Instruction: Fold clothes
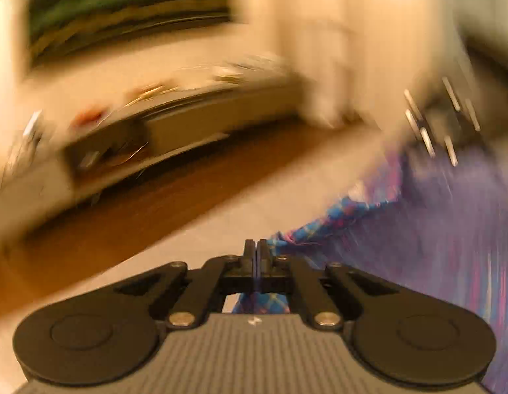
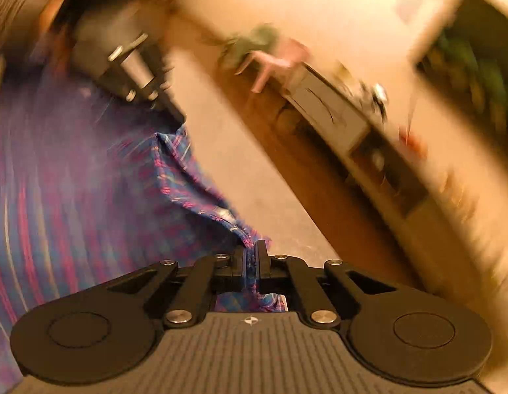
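Plaid cloth (image 1: 418, 229) pinched by both hand-held grippers (image 1: 255, 249) (image 2: 250, 251), prob. lifted.

The blue-and-pink plaid cotton garment (image 1: 434, 229) stretches between the two grippers: the left gripper (image 1: 255, 249) pinches its edge at one end, the right gripper (image 2: 250, 252) pinches it at the other. In the left wrist view the cloth spreads rightward; a long low cabinet (image 1: 194, 121) stands beyond the brown wooden floor (image 1: 148, 203).

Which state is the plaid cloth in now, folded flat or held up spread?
Held up spread: the plaid cloth stretches between the shut left gripper and right gripper. Blur hides any folds.
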